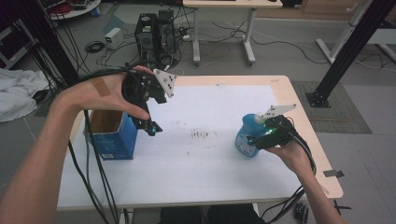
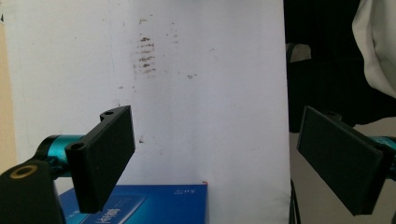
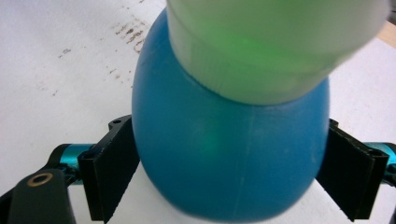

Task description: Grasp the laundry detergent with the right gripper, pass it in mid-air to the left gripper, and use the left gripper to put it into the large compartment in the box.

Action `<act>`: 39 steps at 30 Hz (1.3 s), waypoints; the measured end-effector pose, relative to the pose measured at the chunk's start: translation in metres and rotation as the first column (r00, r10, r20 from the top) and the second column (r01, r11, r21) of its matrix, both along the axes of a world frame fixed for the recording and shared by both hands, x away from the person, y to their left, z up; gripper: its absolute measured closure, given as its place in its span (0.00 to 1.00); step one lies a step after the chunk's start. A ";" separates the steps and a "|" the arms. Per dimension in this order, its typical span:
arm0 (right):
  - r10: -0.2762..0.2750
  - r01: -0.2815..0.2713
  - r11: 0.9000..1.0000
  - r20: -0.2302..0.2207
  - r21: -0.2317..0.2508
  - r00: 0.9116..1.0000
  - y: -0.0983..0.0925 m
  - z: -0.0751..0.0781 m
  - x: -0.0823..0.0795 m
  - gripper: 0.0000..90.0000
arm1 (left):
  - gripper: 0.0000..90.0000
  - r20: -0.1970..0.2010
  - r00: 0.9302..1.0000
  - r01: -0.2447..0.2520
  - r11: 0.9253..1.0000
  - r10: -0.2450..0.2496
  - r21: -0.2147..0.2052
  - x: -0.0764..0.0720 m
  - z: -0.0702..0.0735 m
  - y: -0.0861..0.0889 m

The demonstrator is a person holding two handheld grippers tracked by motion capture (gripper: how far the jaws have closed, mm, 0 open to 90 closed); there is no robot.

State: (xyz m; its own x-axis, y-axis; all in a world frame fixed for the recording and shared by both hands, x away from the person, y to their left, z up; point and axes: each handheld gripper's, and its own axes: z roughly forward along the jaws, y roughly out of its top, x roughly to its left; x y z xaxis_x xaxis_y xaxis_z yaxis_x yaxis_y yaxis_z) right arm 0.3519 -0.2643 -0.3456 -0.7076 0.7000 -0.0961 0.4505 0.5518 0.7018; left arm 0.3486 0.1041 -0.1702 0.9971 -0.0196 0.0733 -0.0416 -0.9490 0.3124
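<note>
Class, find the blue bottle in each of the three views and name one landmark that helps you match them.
High view: the blue bottle stands right of centre on the white sheet, at the right gripper.
Left gripper view: not in it.
Right gripper view: blue bottle centre, between the jaws.
Shared landmark: the dark smudges on the sheet.

High view: fixed above the person's side, faced forward and down; took in the whole table [image 1: 196, 177] and the floor beyond, from some way off.

Left gripper view: rode on the left gripper [image 1: 150, 122], held high; looked down along its jaws at the white mat [image 2: 196, 93], the smudge [image 2: 147, 53] and the box [image 2: 154, 203], shared with the high view.

Right gripper view: looked along the right gripper [image 3: 229, 177], very near the bottle [image 3: 224, 154]; shared the bottle and smudge with the high view.
</note>
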 end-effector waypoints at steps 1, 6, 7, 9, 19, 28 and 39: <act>-0.001 0.001 1.000 0.004 0.005 1.000 0.000 -0.001 0.000 0.14 | 0.13 -0.002 1.000 -0.003 1.000 0.003 0.001 0.000 0.000 0.000; -0.002 0.002 1.000 -0.001 0.022 1.000 0.002 -0.005 0.001 0.14 | 0.13 -0.004 1.000 -0.006 1.000 0.006 0.000 0.000 -0.001 0.001; -0.004 0.004 1.000 0.001 0.023 1.000 0.002 -0.005 0.001 0.14 | 0.13 -0.003 1.000 -0.007 1.000 0.007 -0.001 0.000 -0.001 0.001; -0.006 0.006 1.000 0.009 0.027 1.000 0.003 -0.006 0.001 0.14 | 0.13 -0.001 1.000 -0.005 1.000 0.005 -0.001 0.000 -0.001 0.001; -0.006 0.005 0.999 0.018 0.047 1.000 0.006 -0.011 0.000 0.15 | 0.13 -0.007 1.000 -0.009 1.000 0.009 -0.005 0.000 -0.005 0.002; -0.015 0.015 0.998 0.014 0.056 1.000 0.005 -0.016 -0.001 0.15 | 0.13 -0.008 1.000 -0.013 1.000 0.013 -0.008 0.000 -0.005 0.004; -0.031 0.029 0.997 0.021 0.074 0.999 0.004 -0.020 -0.002 0.15 | 0.13 -0.011 1.000 -0.013 1.000 0.013 -0.011 0.000 -0.007 0.004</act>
